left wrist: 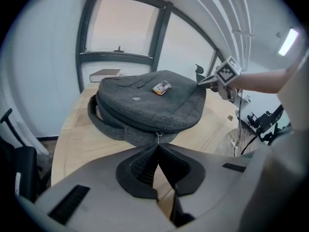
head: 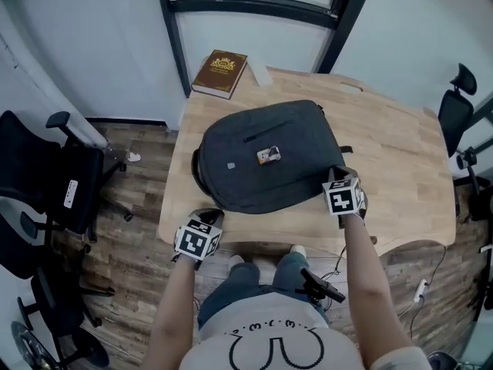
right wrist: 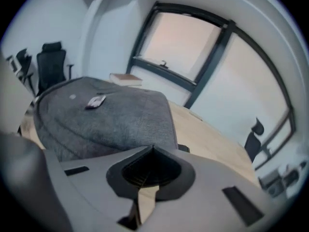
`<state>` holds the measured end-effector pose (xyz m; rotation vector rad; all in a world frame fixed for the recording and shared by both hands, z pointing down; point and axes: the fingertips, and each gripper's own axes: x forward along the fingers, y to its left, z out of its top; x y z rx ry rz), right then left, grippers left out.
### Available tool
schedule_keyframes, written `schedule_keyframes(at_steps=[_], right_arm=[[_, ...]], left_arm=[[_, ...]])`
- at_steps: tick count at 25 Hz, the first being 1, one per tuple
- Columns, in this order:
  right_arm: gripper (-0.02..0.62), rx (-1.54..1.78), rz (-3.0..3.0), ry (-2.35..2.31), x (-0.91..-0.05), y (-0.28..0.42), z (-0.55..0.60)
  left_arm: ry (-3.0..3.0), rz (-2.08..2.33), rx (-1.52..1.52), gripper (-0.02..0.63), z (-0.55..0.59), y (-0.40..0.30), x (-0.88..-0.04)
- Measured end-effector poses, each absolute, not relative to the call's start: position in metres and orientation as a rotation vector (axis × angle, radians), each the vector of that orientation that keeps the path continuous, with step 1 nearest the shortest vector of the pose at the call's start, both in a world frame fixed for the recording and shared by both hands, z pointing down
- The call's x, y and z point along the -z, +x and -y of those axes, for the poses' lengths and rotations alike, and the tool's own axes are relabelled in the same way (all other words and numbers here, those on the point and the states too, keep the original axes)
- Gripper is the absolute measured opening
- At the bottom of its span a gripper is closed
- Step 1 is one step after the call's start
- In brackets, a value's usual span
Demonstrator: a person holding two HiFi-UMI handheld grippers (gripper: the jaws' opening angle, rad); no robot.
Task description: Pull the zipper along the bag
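On the wooden counter (head: 400, 168), a dark grey backpack (head: 262, 156) lies flat, front panel up, with a brown book (head: 220, 73) beyond it at the far edge. At the bag's near edge the left gripper (left wrist: 158, 144) is clenched, its tips meeting on the small metal zipper pull (left wrist: 158, 137) that hangs from the zipper track (left wrist: 120, 121) along the bag's side. The right gripper (right wrist: 153, 149) is likewise closed at the bag's near right corner, where it appears to pinch the fabric edge, presumably to brace the bag against the coming pull.

Stage of the task, as judged: the grasp on the pull is made and the bag is steadied, so the preparation is done. The slider sits about midway along the near edge, and the draw along the track remains — most of the seam curves away to the left. Whether the teeth beside the slider are open or closed cannot be told.
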<state>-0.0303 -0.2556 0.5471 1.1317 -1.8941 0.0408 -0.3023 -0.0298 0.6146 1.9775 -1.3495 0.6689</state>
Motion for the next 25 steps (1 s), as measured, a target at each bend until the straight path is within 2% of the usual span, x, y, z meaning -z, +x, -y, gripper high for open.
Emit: schedule_keyframes(at_steps=[3, 7, 8, 9, 10, 17, 21, 25], right_arm=[[0.052, -0.249, 1.988, 1.272, -0.537, -0.026, 0.256], [0.054, -0.256, 2.107, 1.228, -0.517, -0.047, 0.236], [0.080, -0.270, 2.147, 1.180, -0.514, -0.057, 0.227], [0.161, -0.290, 2.186, 1.124, -0.512, -0.067, 0.218], [0.176, -0.308, 2.220, 1.068, -0.510, -0.076, 0.208], [0.203, -0.256, 2.280, 0.692, -0.511, -0.096, 0.139], [0.242, -0.236, 2.254, 0.506, -0.526, -0.090, 0.103], [0.249, -0.156, 2.213, 0.361, -0.542, -0.094, 0.089]], left_arm=[[2.038, 1.276, -0.693, 0.015, 0.034, -0.281, -0.611], [2.116, 1.161, -0.687, 0.015, 0.042, -0.242, -0.609], [2.136, 1.129, -0.682, 0.015, 0.044, -0.229, -0.609], [2.160, 1.095, -0.683, 0.015, 0.046, -0.216, -0.609], [2.187, 1.060, -0.689, 0.017, 0.049, -0.202, -0.609], [2.329, 0.880, -0.779, 0.015, 0.062, -0.124, -0.607], [2.328, 0.837, -0.744, 0.016, 0.061, -0.107, -0.606], [2.342, 0.841, -0.726, 0.015, 0.063, -0.107, -0.598]])
